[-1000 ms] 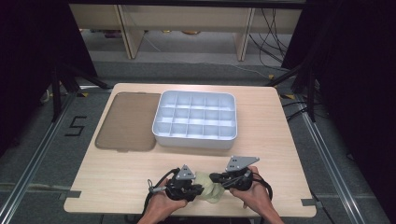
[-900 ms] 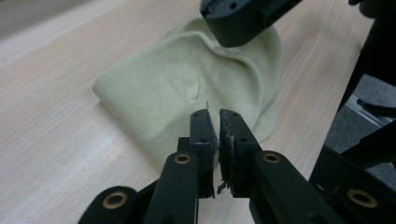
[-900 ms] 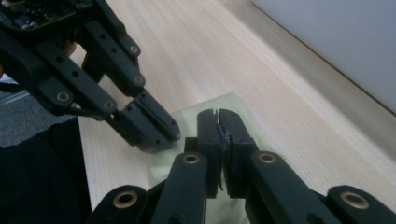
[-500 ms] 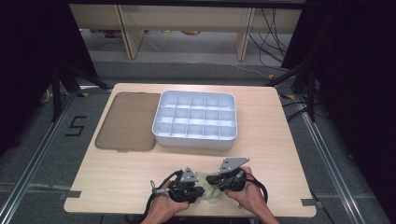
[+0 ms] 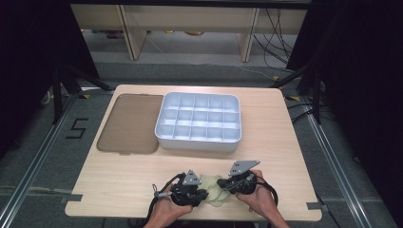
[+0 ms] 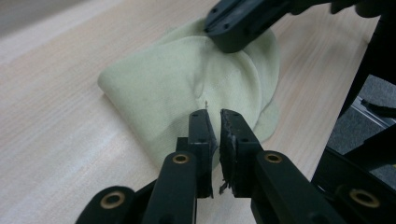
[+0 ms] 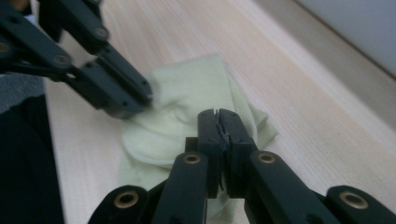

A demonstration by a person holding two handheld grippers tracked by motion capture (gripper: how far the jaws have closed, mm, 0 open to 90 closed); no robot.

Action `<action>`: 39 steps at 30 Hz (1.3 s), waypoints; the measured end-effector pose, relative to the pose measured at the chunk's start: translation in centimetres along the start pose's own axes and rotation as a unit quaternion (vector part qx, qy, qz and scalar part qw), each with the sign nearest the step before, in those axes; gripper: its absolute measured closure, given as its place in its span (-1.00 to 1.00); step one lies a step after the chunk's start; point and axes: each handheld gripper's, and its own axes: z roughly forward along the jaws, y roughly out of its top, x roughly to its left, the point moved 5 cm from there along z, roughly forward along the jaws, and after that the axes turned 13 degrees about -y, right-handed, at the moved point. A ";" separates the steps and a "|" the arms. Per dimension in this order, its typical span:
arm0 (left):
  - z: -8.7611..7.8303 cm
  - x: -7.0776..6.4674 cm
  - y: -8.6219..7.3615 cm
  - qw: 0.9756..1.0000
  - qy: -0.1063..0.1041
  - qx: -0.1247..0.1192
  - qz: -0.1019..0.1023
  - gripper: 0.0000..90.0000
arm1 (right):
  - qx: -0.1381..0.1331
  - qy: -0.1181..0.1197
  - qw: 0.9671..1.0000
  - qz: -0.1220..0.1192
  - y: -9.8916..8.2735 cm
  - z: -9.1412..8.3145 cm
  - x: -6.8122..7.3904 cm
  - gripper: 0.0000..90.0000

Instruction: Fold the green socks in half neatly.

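Lying rumpled and folded, pale green cloth (image 6: 196,79), both tongs (image 6: 213,114) (image 7: 218,113) clenched on it.

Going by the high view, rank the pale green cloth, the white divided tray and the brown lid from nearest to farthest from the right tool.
1. Pale green cloth: at the right tool, along the table's near edge.
2. White divided tray: beyond it, mid-table.
3. Brown lid: farthest, lying flat at the tray's left.

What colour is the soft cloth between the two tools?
The cloth is a pale yellowish green, plain with no pattern. It shows best in the left gripper view.
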 end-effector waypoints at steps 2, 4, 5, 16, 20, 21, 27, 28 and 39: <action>-0.1 0.0 0.2 1.000 0.002 -0.009 -0.003 0.83 | -0.005 0.001 1.000 0.003 0.1 -0.4 0.1 0.96; -0.6 0.2 1.2 1.000 0.004 -0.028 -0.002 0.82 | -0.019 0.005 1.000 0.000 -0.1 -1.6 0.6 0.95; -0.8 0.4 1.5 1.000 0.008 -0.026 0.001 0.82 | -0.014 0.007 1.000 0.003 -0.3 -1.8 0.7 0.95; 0.3 2.8 2.4 0.999 0.025 -0.020 -0.018 0.82 | -0.006 0.003 1.000 0.013 -1.1 -1.8 0.3 0.94; 0.8 3.1 2.1 0.999 0.026 -0.014 -0.020 0.82 | -0.009 -0.004 1.000 0.011 -1.1 -1.9 0.2 0.94; 0.8 3.1 2.1 0.999 0.027 -0.014 -0.020 0.82 | -0.004 -0.004 1.000 0.015 -1.1 -1.9 0.3 0.94; 1.0 3.3 1.9 0.999 0.032 -0.008 -0.016 0.83 | 0.028 -0.011 0.999 0.016 -2.2 -1.1 -0.3 0.94; 1.1 3.3 1.8 0.999 0.032 -0.008 -0.021 0.83 | 0.026 -0.008 0.999 0.021 -2.3 -0.9 -0.3 0.94; -0.1 3.2 2.5 0.999 0.025 -0.029 -0.017 0.80 | 0.010 -0.006 0.999 0.039 -1.6 -1.6 -0.3 0.87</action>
